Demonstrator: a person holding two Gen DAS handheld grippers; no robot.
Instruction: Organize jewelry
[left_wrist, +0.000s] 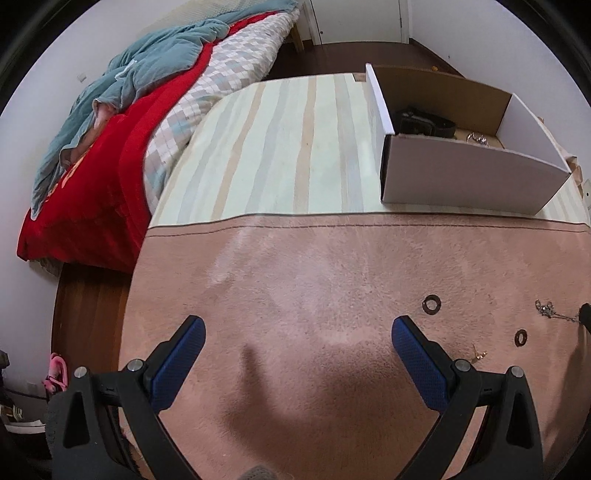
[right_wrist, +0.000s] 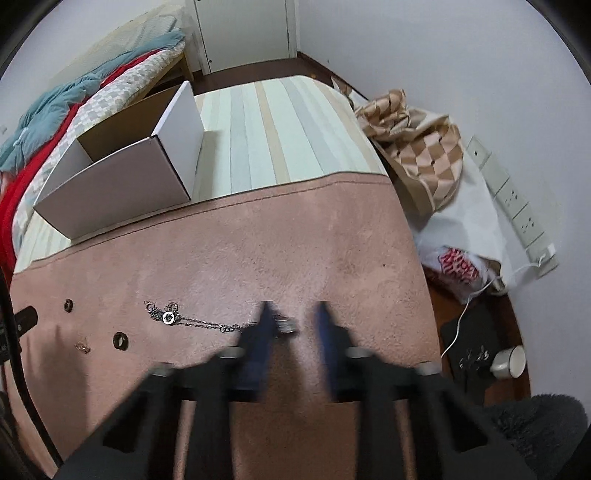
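Note:
On the pink fuzzy cloth (right_wrist: 295, 251) lies a silver necklace (right_wrist: 170, 317), its chain running right to a small silver cluster (right_wrist: 287, 326). My right gripper (right_wrist: 295, 314) is blurred, its fingers a short way apart. The cluster sits between them against the left finger (right_wrist: 266, 325), and the other finger is apart from it. Two dark rings (left_wrist: 431, 304) (left_wrist: 521, 338) and a gold earring (left_wrist: 480, 355) lie to the right of my left gripper (left_wrist: 299, 325), which hovers wide open over bare cloth. The open white box (left_wrist: 461, 177) holds a black strap (left_wrist: 421, 123) and a silver piece (left_wrist: 476, 138).
The box stands on a striped cover (left_wrist: 280, 147) behind the pink cloth. A bed with red and teal bedding (left_wrist: 110, 158) is at the left. At the right are a checkered bag (right_wrist: 417, 147), a wall power strip (right_wrist: 517, 210), a white cable and a cup (right_wrist: 509, 360) on the floor.

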